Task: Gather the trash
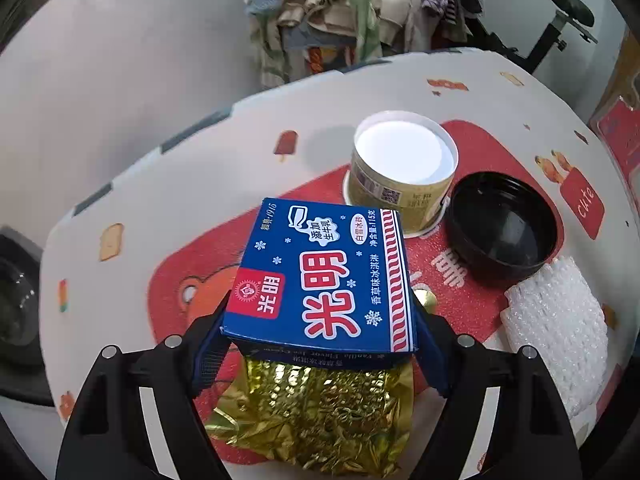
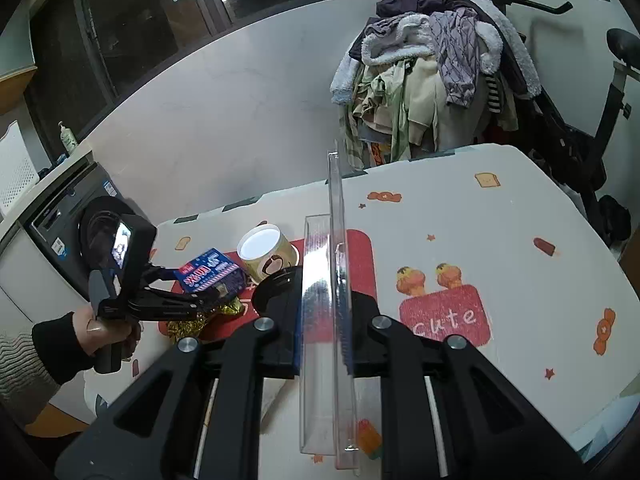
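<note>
A blue ice cream box [image 1: 320,276] lies on top of a crumpled gold foil wrapper [image 1: 320,412] on the red mat [image 1: 188,280]. My left gripper [image 1: 320,320] straddles the box, and its pads press both sides. The right wrist view shows the same grip from the side: left gripper [image 2: 212,292], blue box [image 2: 208,270], foil [image 2: 188,326]. My right gripper [image 2: 326,312] is shut on a clear plastic tray [image 2: 316,320], held edge-on above the table. A yellow paper tub with a white lid [image 1: 404,168] and a black bowl [image 1: 502,226] stand behind the box.
White bubble wrap [image 1: 556,328] lies at the right of the mat. The table [image 2: 480,220] has a white patterned cloth. A person's hand [image 2: 96,332] holds the left gripper. A washing machine [image 2: 68,232] stands at the left; piled clothes [image 2: 420,80] and an exercise bike [image 2: 600,120] stand behind.
</note>
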